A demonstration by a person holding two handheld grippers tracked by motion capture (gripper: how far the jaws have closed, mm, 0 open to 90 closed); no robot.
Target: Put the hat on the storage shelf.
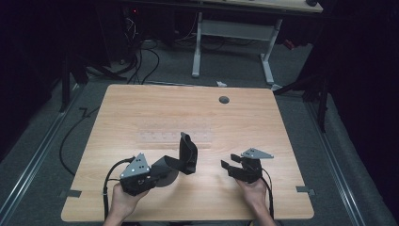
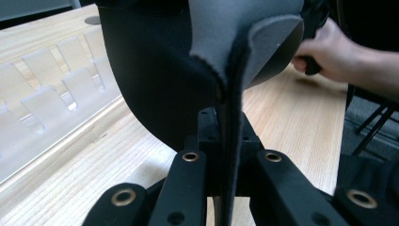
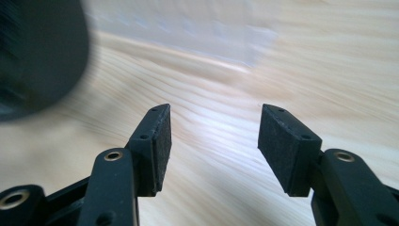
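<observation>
On the near half of the worktop (image 1: 141, 101), the left tool (image 1: 160, 173) is fully closed on the edge of a black fabric pouch (image 1: 184, 155); in the left gripper view both pads press the pouch's seam (image 2: 230, 141) between them, and the grey lining (image 2: 273, 47) of its open mouth shows above the jaws; the pouch extends forward and to the right of the left tool, its far end standing upright off the worktop surface. To the right of the pouch and apart from it, the right tool (image 1: 229, 165) is held by the right hand (image 1: 255, 190); its jaws stand partly open with nothing between them; in the right gripper view the two pads (image 3: 162, 141) frame bare wood, and a blurred dark shape, the pouch, lies to the upper left of that tool. A clear plastic tray (image 1: 174, 137) with moulded slots lies flat on the worktop just beyond the left tool and behind the pouch; a round grommet hole (image 1: 224, 100) sits well beyond both tools.
</observation>
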